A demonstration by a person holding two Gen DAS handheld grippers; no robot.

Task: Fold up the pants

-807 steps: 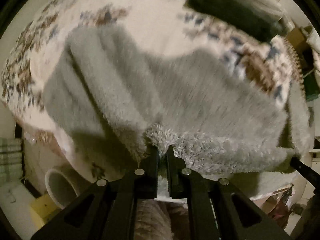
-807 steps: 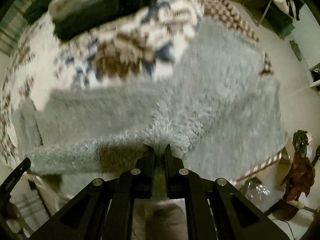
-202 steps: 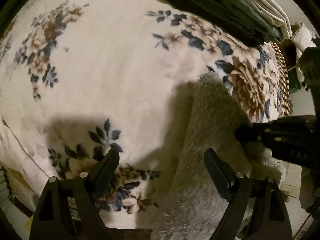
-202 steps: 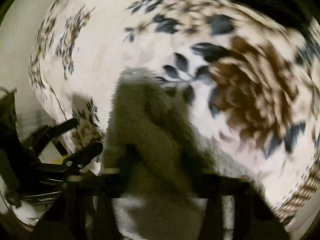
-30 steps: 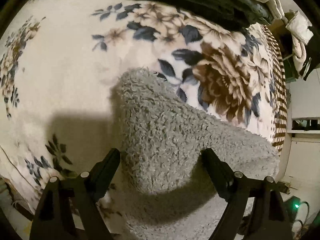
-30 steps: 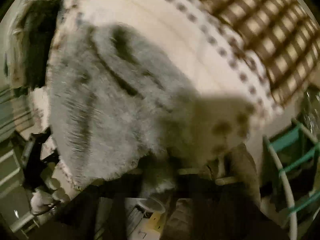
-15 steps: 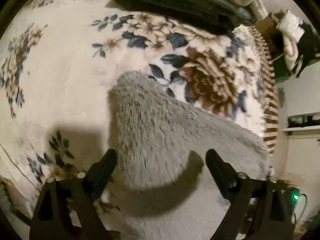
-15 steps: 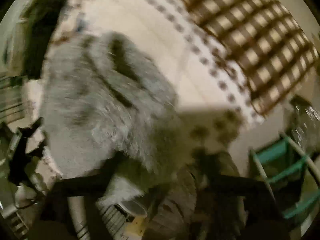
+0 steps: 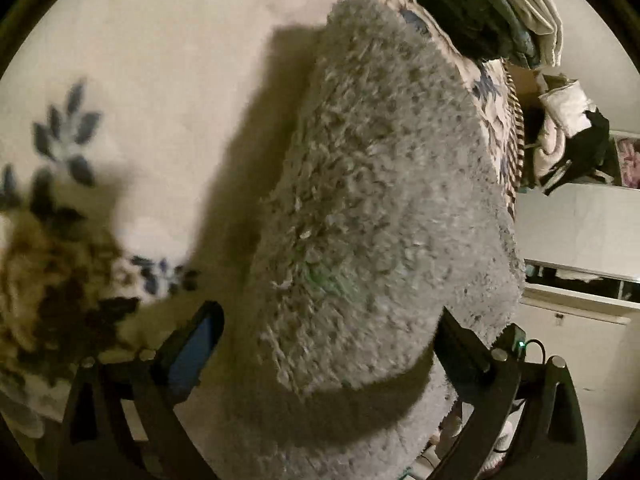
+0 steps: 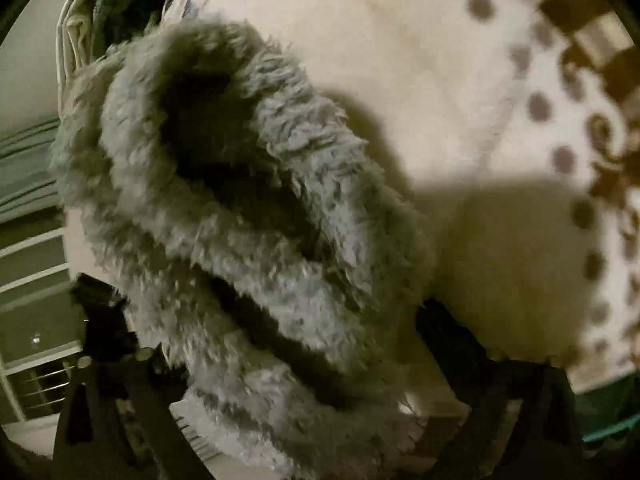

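The grey fluffy pants [image 9: 380, 200] lie as a thick folded bundle on the cream floral blanket [image 9: 160, 80]. My left gripper [image 9: 328, 320] hangs low over one end of the bundle, its jaws opening wide. The fleece sits between the fingers [image 9: 196, 344] and the left pad stands clear of it. From the other side, the right wrist view shows the rolled layers of the pants [image 10: 248, 208] with a dark hollow. My right gripper [image 10: 276, 312] straddles this end, jaws opening, and its dark fingers [image 10: 452, 332] do not squeeze the fleece.
A stack of folded clothes [image 9: 500, 8] sits at the blanket's far edge, also visible as the stack [image 10: 112, 0]. Past the bed edge stand white furniture [image 9: 580, 240] and a heap of garments [image 9: 568, 136]. A green frame [image 10: 612, 428] is beside the checked blanket border [image 10: 592, 8].
Both grippers have sunk closer to the pants. The right gripper, shut on the fleece a second ago, has let go and spread wide. The left view has rolled, with the bundle now filling it.
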